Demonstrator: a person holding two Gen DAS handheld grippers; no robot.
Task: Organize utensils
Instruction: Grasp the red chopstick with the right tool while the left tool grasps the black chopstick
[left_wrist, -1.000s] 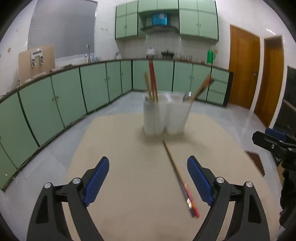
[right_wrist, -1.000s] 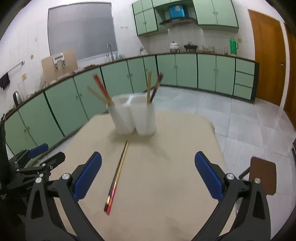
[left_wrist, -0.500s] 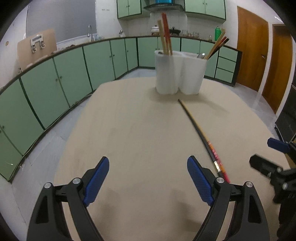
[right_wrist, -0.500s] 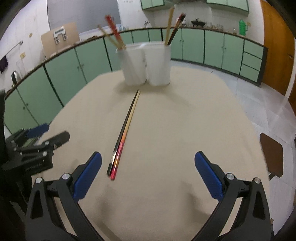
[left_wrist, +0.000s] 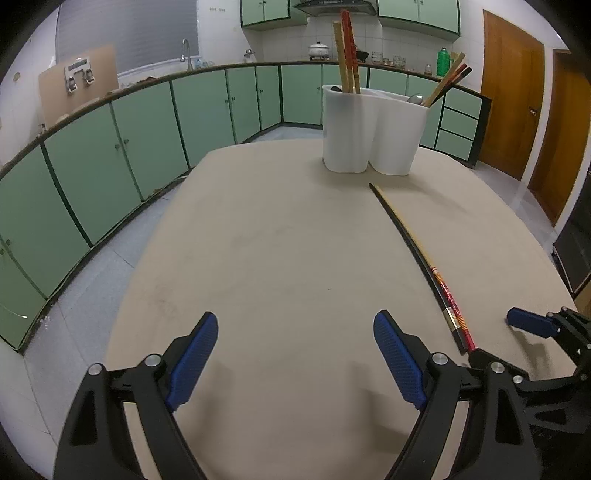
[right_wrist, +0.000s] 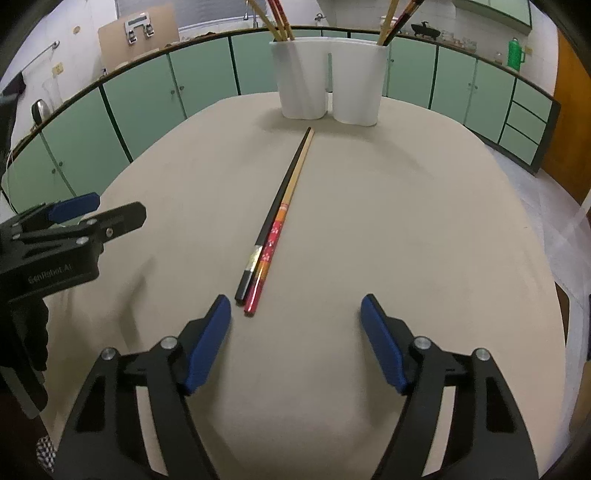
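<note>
Closing my empty right gripper (right_wrist: 295, 325) after lowering it toward the chopsticks (right_wrist: 275, 225), I keep the left gripper (left_wrist: 295, 354) spread wide, pickup next.

Green cabinets (left_wrist: 147, 147) line white-tiled walls, wooden doors (left_wrist: 511, 99) at right, grey tiled floor (left_wrist: 96, 280).

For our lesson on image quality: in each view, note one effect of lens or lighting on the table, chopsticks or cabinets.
Left wrist view: the fisheye bends the chopsticks into a curve and bows the cabinets; soft gripper shadows fall on the table. Right wrist view: the chopsticks near centre look straight; the corners are vignetted black, and the picture is sharp.
</note>
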